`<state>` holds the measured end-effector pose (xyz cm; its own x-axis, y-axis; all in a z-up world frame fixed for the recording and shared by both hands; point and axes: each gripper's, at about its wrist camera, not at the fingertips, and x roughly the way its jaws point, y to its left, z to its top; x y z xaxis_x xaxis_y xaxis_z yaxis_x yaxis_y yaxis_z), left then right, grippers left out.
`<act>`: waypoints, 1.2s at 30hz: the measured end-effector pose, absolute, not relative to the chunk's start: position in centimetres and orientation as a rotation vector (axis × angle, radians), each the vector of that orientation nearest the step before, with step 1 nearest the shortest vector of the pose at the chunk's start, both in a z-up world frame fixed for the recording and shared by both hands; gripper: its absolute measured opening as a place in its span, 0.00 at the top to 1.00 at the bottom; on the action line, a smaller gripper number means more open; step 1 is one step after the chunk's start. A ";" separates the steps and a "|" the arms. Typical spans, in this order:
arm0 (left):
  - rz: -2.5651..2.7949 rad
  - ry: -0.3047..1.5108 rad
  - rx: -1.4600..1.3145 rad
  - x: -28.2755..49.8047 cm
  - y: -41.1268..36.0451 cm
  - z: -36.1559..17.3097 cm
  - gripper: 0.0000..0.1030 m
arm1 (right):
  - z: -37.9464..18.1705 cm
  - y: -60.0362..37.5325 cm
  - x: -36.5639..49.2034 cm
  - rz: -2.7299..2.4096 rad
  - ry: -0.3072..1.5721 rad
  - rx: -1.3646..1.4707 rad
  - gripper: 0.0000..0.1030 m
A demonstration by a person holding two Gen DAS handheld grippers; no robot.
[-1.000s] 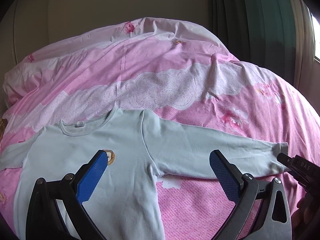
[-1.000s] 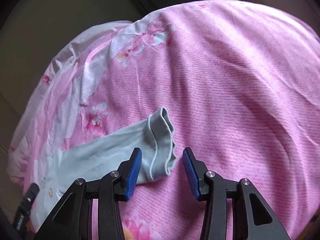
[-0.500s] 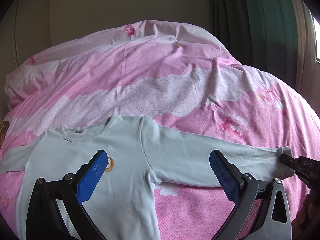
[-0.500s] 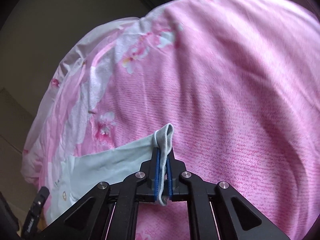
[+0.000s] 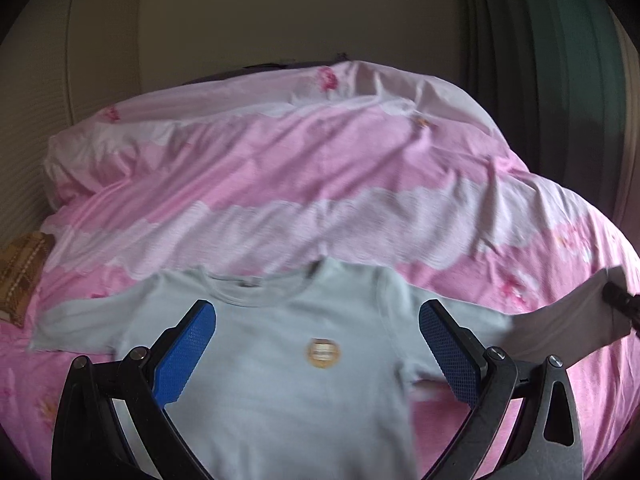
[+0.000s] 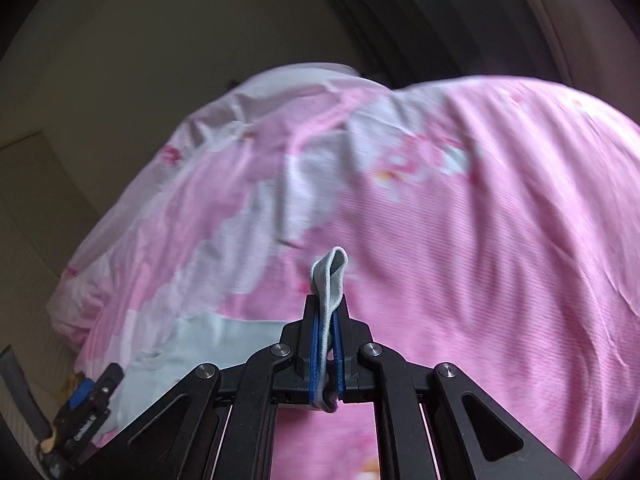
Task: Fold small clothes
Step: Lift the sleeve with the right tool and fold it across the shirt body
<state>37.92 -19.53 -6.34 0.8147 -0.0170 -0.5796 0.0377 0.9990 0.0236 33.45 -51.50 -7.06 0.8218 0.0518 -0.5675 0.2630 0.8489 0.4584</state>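
A pale blue long-sleeved shirt (image 5: 280,360) lies face up on the pink bed, a round orange badge (image 5: 323,353) on its chest. My left gripper (image 5: 316,344) hangs open over the chest, with nothing between its blue pads. In the right wrist view my right gripper (image 6: 327,320) is shut on the shirt's sleeve cuff (image 6: 331,276), which sticks up past the fingertips. The sleeve (image 5: 568,324) is lifted off the bed and stretched to the right, where the right gripper's tip (image 5: 620,304) holds it. The shirt's body (image 6: 192,344) shows at lower left, with the left gripper (image 6: 80,408) beside it.
A rumpled pink and white floral duvet (image 5: 320,184) covers the bed. A brown patterned cushion (image 5: 20,272) lies at the left edge. Dark green curtains (image 5: 540,60) hang at the back right and a beige wall stands behind the bed.
My right gripper closed on the sleeve cuff and lifted it off the bed. The left gripper rose and drew back, now centred over the shirt's chest.
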 end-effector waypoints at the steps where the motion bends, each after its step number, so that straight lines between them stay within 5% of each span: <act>1: -0.019 0.617 0.032 37.8 -18.7 -6.1 0.00 | -6.5 -50.6 33.7 -0.103 0.597 0.541 0.92; 16: 0.173 0.631 -0.050 36.9 -0.3 -5.1 0.00 | -3.1 -30.4 41.0 0.157 0.560 0.381 0.92; 36: 0.285 0.699 -0.127 37.1 11.0 -10.0 0.00 | -13.7 -9.7 47.2 0.298 0.869 0.108 0.92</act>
<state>37.15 10.98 -9.95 0.7290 0.2156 -0.6497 -0.3004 0.9536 -0.0206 47.20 -9.69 -13.75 0.6077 0.3007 -0.7350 -0.2132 0.9533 0.2138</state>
